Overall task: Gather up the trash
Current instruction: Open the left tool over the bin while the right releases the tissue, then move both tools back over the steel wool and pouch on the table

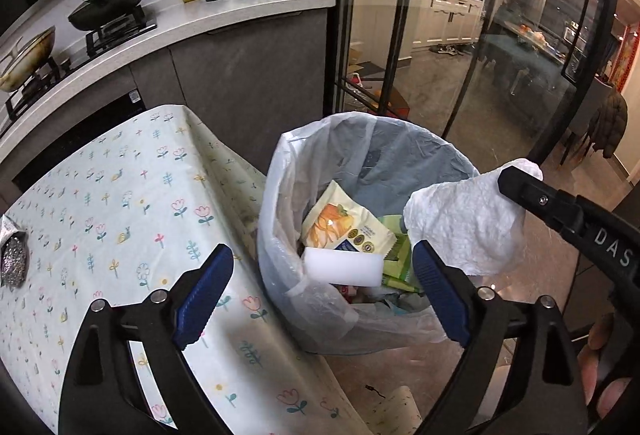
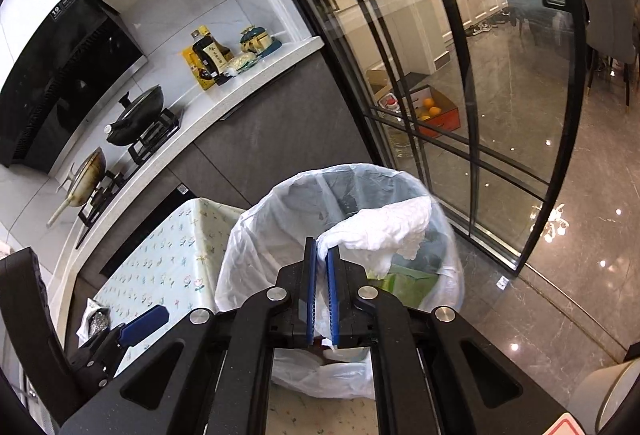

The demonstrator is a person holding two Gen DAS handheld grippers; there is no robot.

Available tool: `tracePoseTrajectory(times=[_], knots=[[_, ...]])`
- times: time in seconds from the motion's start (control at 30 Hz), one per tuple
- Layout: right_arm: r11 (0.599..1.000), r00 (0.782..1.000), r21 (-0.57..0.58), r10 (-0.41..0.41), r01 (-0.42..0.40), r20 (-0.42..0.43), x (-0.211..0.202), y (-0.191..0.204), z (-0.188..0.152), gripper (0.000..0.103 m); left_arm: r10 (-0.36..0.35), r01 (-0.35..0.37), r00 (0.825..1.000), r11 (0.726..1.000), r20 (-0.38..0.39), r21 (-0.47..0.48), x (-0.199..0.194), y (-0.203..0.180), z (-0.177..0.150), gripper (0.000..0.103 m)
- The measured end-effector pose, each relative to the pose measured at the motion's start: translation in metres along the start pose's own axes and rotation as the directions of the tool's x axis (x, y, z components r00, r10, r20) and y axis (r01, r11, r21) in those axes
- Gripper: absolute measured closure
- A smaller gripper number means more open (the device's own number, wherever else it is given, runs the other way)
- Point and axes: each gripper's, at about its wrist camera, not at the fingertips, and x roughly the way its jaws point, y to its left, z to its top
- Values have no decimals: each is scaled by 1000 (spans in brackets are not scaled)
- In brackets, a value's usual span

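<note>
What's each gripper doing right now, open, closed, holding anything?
Left gripper: open, holding nothing.
Right gripper: closed on the white paper towel, over the trash bin.

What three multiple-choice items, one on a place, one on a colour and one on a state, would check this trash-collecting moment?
1. Where is the white paper towel?
A. Flat on the floral tablecloth
B. Held above the lined trash bin
C. On the kitchen counter

2. What colour are the pads of the left claw?
A. Blue
B. Red
C. Yellow

3. How does the left claw stand?
A. Shut on a wrapper
B. Shut on the bin liner
C. Open, holding nothing

Answers:
1 B: the right claw pinches the towel over the trash bin.
2 A: both pads show blue against the black frame.
3 C: its fingers are spread wide, with the bin's contents visible between them.
</note>
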Motion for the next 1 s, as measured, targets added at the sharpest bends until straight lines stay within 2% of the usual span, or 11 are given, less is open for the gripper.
tracePoseTrajectory(times=[0.23, 0.27, 0.37, 0.4, 0.83, 0.93, 1.0], knots=[[1000, 1000, -5, -3, 2, -31, 14, 13, -2, 89, 29, -29, 999, 999, 15, -14, -9, 15, -4, 16], [1000, 999, 0, -4, 4, -32, 14, 15, -3, 86, 35, -35, 999, 999, 16, -16, -10, 17, -4, 16], [1000, 1000, 6, -14, 14, -23, 16, 18, -5, 66, 42, -42, 999, 999, 18, -29, -13, 24, -5, 16], [1000, 1000, 2, -19, 19, -22, 16, 20, -5, 63, 44, -44, 999, 998, 19, -34, -14, 27, -5, 16], [999, 1000, -26, -19, 18, -10, 14, 40, -2, 62, 53, -50, 998, 993, 28, -108, -27, 64, -13, 15], [999, 1000, -45, -6, 6, -15, 23, 49, 2, 57, 53, -49, 998, 992, 33, -119, -32, 70, -17, 15], [998, 999, -55, -30, 27, -44, 37, 50, 0, 56, 54, -50, 998, 991, 33, -127, -34, 75, -19, 15]])
